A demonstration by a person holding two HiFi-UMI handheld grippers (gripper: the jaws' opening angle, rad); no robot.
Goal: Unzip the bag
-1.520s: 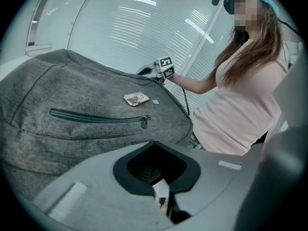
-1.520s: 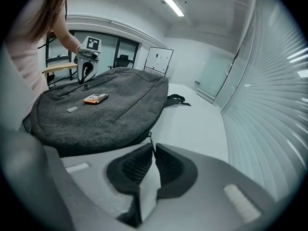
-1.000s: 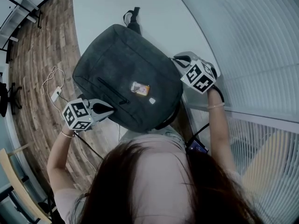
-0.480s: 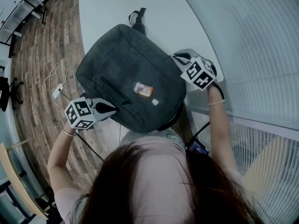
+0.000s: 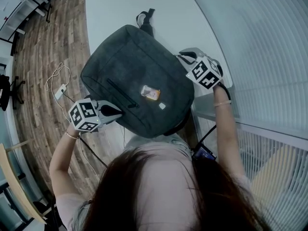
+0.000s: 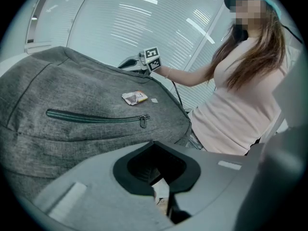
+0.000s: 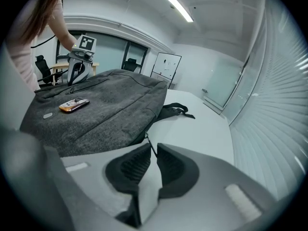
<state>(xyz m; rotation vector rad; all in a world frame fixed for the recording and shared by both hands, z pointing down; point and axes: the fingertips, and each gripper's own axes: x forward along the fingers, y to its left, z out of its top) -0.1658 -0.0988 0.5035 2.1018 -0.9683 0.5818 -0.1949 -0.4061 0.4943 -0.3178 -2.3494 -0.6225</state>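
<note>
Grey felt bag (image 5: pixel 137 83) lies flat on the white table (image 5: pixel 110 8), barely shifted in the last second. The right gripper (image 5: pixel 183 57) stays clenched on the zip pull (image 7: pixel 152 148) (a thin cord), and the left gripper (image 5: pixel 117 113) is closed at the near edge, so unzipping has hardly begun.

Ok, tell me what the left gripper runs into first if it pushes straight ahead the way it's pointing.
The bag. The left gripper, fingers together, aims at the bag's grey front face near the slider end of the closed pocket zipper. It looks very close already, though the exact gap is unclear.
</note>
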